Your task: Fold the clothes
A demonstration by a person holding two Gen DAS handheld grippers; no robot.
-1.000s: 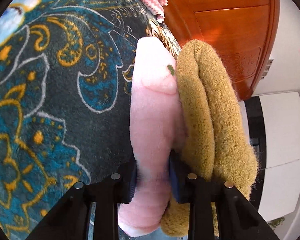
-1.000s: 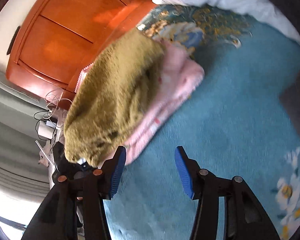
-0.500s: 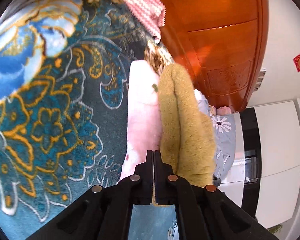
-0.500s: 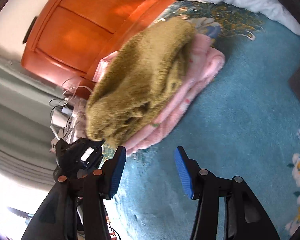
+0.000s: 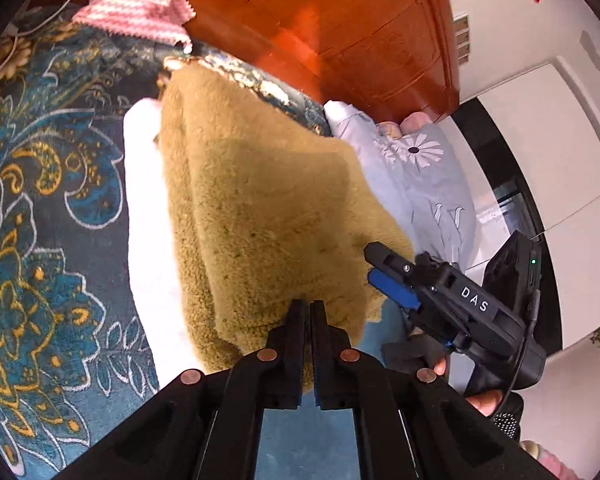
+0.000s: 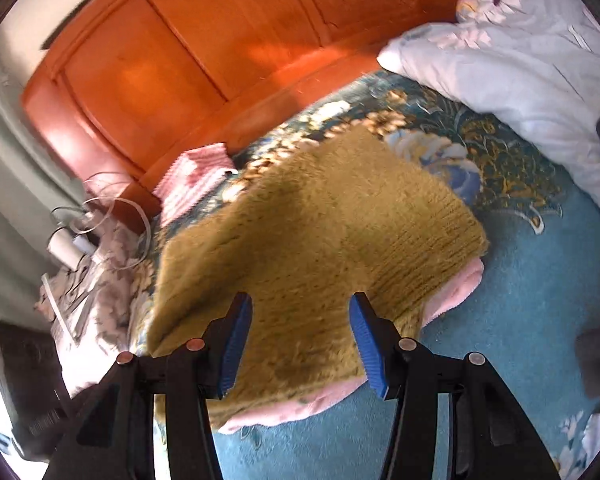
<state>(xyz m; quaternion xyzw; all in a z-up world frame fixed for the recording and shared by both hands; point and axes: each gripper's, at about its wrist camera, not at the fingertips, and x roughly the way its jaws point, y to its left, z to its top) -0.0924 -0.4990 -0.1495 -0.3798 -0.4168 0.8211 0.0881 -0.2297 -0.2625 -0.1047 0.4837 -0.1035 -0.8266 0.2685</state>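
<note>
A folded mustard-yellow fuzzy garment (image 5: 260,208) lies on top of a folded pink garment (image 5: 148,220) on the patterned blue bedspread (image 5: 48,200). My left gripper (image 5: 307,308) is shut and empty, its tips just at the near edge of the yellow garment. My right gripper (image 6: 298,312) is open and empty, hovering over the near edge of the yellow garment (image 6: 312,232); the pink garment (image 6: 456,288) shows under its edges. The right gripper also shows in the left wrist view (image 5: 380,268) beside the stack.
An orange wooden headboard (image 6: 220,52) stands behind the stack. A pink-and-white striped cloth (image 6: 192,176) lies by it. A pale floral quilt (image 6: 520,52) lies at the right. White cables and a charger (image 6: 72,240) sit at the left bed edge.
My left gripper let go of the pink garment, shut empty and drew back to the stack's near edge. My right gripper moved in over the yellow garment, still open.
</note>
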